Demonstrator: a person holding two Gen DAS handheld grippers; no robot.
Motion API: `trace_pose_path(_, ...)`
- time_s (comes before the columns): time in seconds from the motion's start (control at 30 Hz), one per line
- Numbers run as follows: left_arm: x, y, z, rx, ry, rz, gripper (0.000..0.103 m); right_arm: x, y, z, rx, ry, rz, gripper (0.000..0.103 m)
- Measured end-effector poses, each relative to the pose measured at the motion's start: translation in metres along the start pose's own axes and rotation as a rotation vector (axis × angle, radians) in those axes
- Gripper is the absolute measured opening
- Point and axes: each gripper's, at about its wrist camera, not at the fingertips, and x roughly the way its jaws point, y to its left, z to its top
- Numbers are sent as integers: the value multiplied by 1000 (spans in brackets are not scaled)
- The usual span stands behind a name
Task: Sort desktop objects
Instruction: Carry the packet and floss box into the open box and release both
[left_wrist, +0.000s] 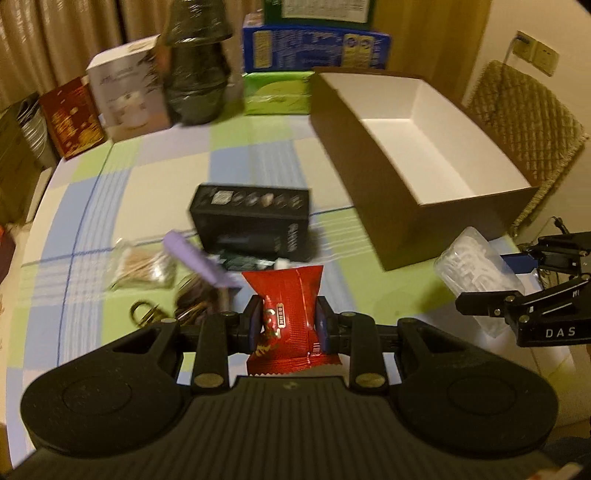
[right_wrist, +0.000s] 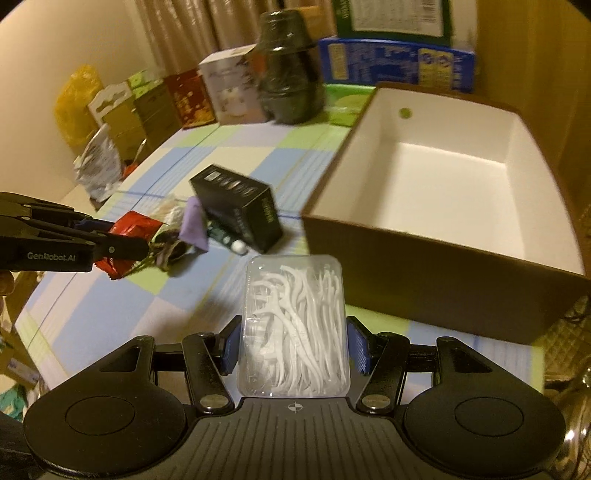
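Observation:
My left gripper (left_wrist: 288, 325) is shut on a red snack packet (left_wrist: 286, 306), held above the checked tablecloth; the same packet (right_wrist: 127, 229) shows at the left of the right wrist view. My right gripper (right_wrist: 295, 347) is shut on a clear plastic box of white floss picks (right_wrist: 295, 328), which also appears at the right edge of the left wrist view (left_wrist: 476, 266). An open brown cardboard box (left_wrist: 417, 147) with a white inside stands at the right (right_wrist: 443, 184). A black carton (left_wrist: 251, 221), a purple tube (left_wrist: 199, 262), a bag of cotton swabs (left_wrist: 142, 267) and keys (left_wrist: 147, 314) lie on the table.
Along the back stand a red box (left_wrist: 70, 118), a white box (left_wrist: 129, 96), a dark wrapped jar (left_wrist: 195, 70), a green tissue pack (left_wrist: 277, 92) and a blue box (left_wrist: 314, 48). A woven chair (left_wrist: 524, 122) is behind the cardboard box.

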Motion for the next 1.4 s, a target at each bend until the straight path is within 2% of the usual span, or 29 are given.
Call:
trace_pose_path(0.4, 9, -51, 41, 102, -73, -85, 25, -46, -53, 19, 63, -98, -94, 55)
trace_pose_path(0.7, 28, -85, 79, 166, -107, -135, 25, -58, -85, 48, 83, -169, -144, 55)
trace_pose_path(1.0, 68, -113, 123, 196, -96, -163, 25, -27, -113, 81, 42, -160, -148, 55)
trace_pose_path(1.4, 156, -132, 167, 199, 27, -140, 25, 39, -155, 103, -11, -53, -160, 55)
